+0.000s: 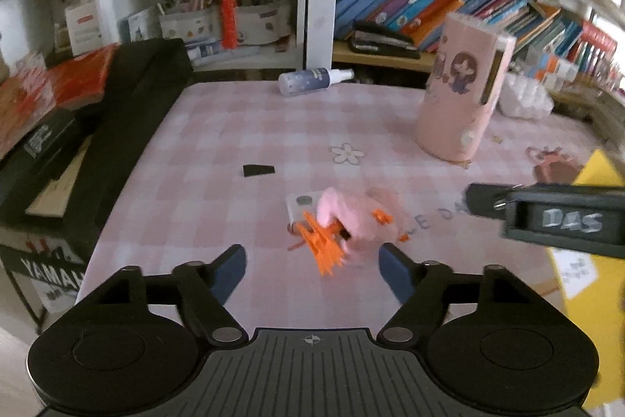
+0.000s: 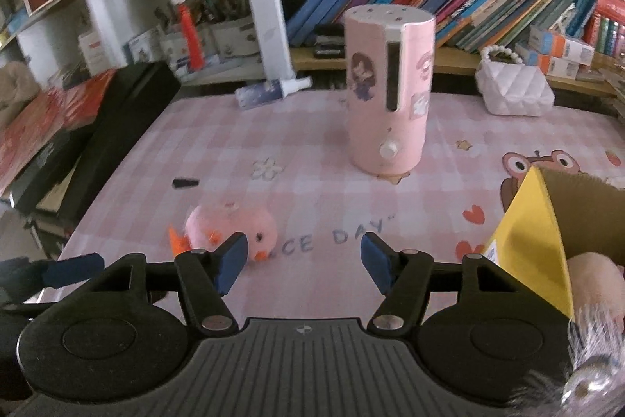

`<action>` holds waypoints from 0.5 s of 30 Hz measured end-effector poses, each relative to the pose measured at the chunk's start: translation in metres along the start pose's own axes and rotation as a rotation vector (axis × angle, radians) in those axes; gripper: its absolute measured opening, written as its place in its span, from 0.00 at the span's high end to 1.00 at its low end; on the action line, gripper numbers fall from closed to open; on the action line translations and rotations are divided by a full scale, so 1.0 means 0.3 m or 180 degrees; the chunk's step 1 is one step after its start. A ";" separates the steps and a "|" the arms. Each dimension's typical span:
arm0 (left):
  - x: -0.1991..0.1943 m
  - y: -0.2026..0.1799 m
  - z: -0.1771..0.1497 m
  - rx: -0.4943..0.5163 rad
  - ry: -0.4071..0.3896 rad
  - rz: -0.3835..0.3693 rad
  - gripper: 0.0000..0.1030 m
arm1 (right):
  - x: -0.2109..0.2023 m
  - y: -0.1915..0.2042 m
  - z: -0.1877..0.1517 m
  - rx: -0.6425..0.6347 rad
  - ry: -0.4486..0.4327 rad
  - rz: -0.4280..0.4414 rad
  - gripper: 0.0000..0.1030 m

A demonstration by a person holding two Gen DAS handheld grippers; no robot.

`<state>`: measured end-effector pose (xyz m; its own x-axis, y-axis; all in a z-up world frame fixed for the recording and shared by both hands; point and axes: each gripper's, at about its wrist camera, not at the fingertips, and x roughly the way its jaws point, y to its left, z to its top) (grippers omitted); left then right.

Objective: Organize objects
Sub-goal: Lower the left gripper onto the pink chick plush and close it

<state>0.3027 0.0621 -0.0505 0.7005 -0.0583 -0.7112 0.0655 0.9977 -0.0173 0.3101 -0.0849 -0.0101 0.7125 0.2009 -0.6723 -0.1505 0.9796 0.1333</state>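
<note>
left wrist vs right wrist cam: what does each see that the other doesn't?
Left wrist only: the small white card under the pink plush toy with orange feet, and the right tool's black body marked DAS.

Right wrist only: the white quilted handbag with a pearl handle, the open yellow cardboard box, and the left tool's blue finger at the lower left.

Both: the plush toy, the tall pink cylindrical humidifier, the blue spray bottle lying on its side, the small black piece, and the pink checked table mat.
</note>
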 end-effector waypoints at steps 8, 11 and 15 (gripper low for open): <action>0.119 -0.087 0.027 0.0499 0.0079 -0.0030 0.23 | -0.007 -0.055 0.029 0.0135 -0.0090 -0.0159 0.33; 0.149 -0.125 0.033 0.0656 0.0118 -0.0063 0.24 | -0.012 -0.075 0.025 0.0205 -0.0074 -0.0181 0.33; 0.181 -0.145 0.021 0.0775 0.0213 -0.0061 0.43 | -0.023 -0.089 0.022 0.0250 -0.0062 -0.0208 0.33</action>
<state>0.3423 0.0152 -0.0839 0.6494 -0.0667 -0.7575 0.2533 0.9582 0.1328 0.3137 -0.1123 -0.0044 0.7324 0.1359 -0.6672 -0.0496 0.9879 0.1467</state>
